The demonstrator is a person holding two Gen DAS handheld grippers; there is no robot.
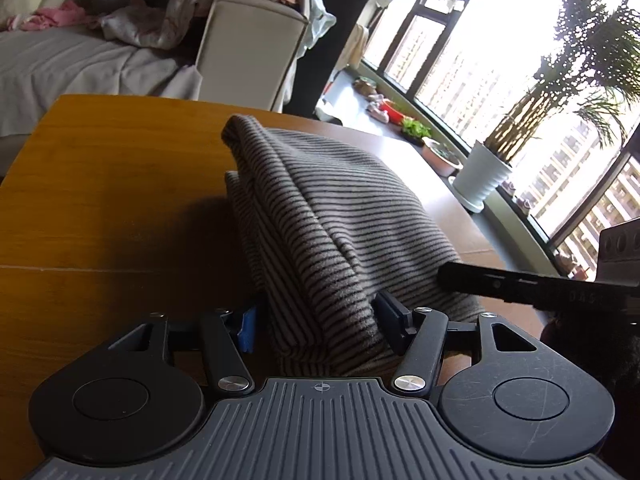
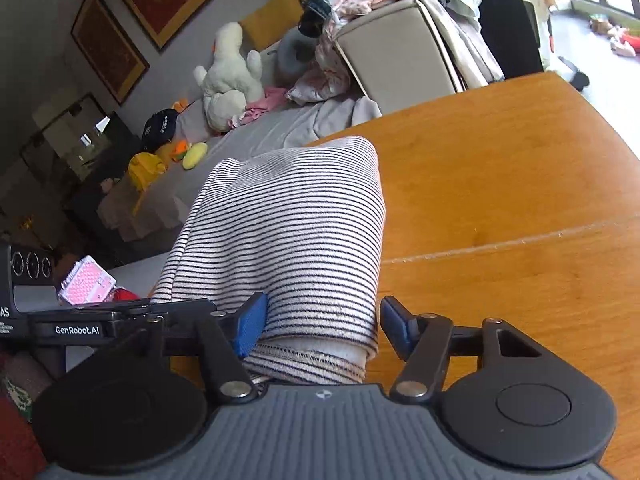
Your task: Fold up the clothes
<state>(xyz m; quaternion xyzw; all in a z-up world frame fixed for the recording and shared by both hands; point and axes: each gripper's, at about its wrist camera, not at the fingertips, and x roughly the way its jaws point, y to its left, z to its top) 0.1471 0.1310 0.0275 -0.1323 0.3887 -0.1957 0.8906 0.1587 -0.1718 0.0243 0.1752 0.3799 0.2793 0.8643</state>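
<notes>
Left wrist view: orange-brown worktop (image 1: 104,184) at left, far corner rounded, near edge cut off by the gripper body. Beyond it, a bed (image 1: 80,64) with pale sheet, heaped laundry blurred and hard to sort. Centre: striped garment (image 1: 328,216), folded into a long bundle, lying on the worktop and running away from the camera; near end hidden under the gripper housing. Left gripper (image 1: 320,322) low over the worktop, pointing along the bundle, jaws apart with the bundle's near end between them, blue pad at left partly hidden by cloth; whether pads touch cloth, unclear. At right, a dark bar of the other device crossing over the garment's edge, cut off by the frame. Window and potted plant (image 1: 484,176) washed out by glare.

Right wrist view: left edge, a black device part labelled GenRobot.AI, mostly cut off; room clutter dim. White plush toy (image 2: 230,76) on the bed. Centre: same striped garment, hem end toward the camera, far end draped near the worktop's edge. Right gripper (image 2: 320,326) tilted, level with the worktop, jaws apart astride the hem end; left pad against cloth, right pad clear. Bare worktop at right.
</notes>
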